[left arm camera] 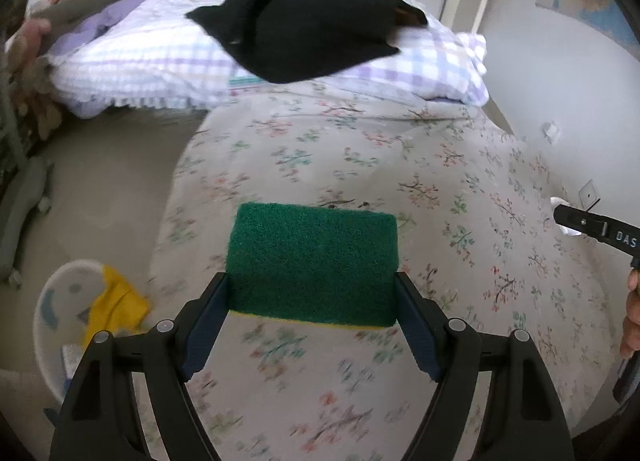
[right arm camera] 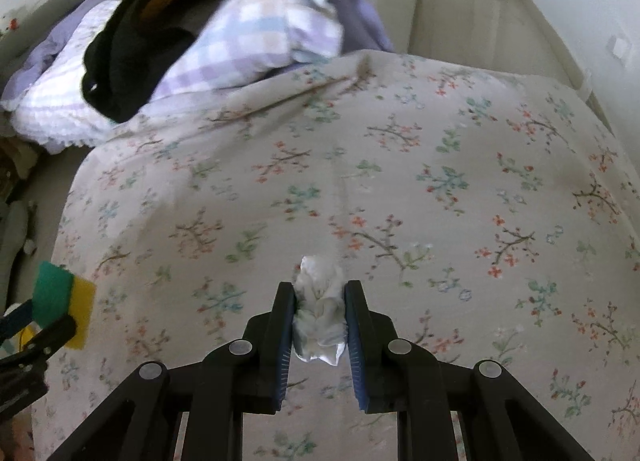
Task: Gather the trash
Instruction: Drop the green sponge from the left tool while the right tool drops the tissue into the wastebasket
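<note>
Two wrist views look along a bed (left arm camera: 360, 165) covered in a pale floral bedspread.

In the left wrist view, far to the left of the left tool (left arm camera: 312, 293) and lower down, a white basket (left arm camera: 52, 301) sits on the floor beside the bed, with something yellow (left arm camera: 114, 301) inside. The left tool pinches a scouring sponge (left arm camera: 312, 261) between its two fingers, green scrubbing side up, with a thin yellow edge showing beneath. The sponge hangs over the bedspread near the bed's left edge. Well ahead of the tool, a lilac checked pillow (left arm camera: 152, 61) lies at the head of the bed, with a black garment (left arm camera: 304, 21) heaped on top. At the far right edge, a finger of the other tool reaches in, with a bit of white showing beside it.

In the right wrist view, the sponge (right arm camera: 64, 293) and the left tool appear at the far left, beside the bed's edge. The right tool (right arm camera: 319, 309) is pressed onto a crumpled white tissue (right arm camera: 320, 313), which fills the gap between the fingers and sticks out past their tips, over the bedspread. Far ahead and to the left lie the pillow (right arm camera: 260, 29) and the black garment (right arm camera: 132, 45).
</note>
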Motion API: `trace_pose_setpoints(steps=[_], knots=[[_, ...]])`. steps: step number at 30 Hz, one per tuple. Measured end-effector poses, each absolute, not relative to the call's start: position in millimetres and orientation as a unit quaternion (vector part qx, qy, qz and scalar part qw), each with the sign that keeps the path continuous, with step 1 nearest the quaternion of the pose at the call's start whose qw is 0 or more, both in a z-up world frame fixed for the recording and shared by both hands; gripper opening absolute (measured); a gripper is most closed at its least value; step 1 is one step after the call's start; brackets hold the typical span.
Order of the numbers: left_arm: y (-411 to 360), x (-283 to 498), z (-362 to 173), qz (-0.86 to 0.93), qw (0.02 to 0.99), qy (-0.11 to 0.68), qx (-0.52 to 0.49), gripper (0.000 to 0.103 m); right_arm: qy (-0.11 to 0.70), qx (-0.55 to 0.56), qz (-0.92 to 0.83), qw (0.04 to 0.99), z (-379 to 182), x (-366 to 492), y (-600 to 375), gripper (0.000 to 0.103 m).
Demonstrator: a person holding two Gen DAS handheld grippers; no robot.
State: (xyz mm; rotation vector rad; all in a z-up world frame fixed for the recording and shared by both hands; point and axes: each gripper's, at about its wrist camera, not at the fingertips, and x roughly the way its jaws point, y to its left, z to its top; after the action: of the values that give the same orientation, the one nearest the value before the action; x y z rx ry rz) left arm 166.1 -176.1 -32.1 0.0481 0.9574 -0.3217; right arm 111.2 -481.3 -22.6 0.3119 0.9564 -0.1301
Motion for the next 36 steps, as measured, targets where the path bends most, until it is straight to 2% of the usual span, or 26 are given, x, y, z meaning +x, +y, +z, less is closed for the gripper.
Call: trace_pose_setpoints(steps=[14,26,29,31,36], knots=[[-61,133,-18,-0.093,0.889,0.447,-0.030,0.082,0.444,0.101,0.005,0.890,5,115,-379,0.022],[50,137,-31,-0.017,0.881,0.460,-0.109,0.084,0.459,0.071,0.068,0.883,-2,134,-280,0.022],[65,145,-41,-0.011,0.877,0.465,-0.121,0.086,0.464,0.064,0.080,0.880,-6,140,-259,0.022],[68,153,-53,-0.021,0.866,0.483,-0.128,0.096,0.468,0.058,0.087,0.878,-10,144,-244,0.022],[72,156,-67,0.006,0.863,0.494,-0.105,0.098,0.471,0.055,0.101,0.874,-17,151,-216,0.023]])
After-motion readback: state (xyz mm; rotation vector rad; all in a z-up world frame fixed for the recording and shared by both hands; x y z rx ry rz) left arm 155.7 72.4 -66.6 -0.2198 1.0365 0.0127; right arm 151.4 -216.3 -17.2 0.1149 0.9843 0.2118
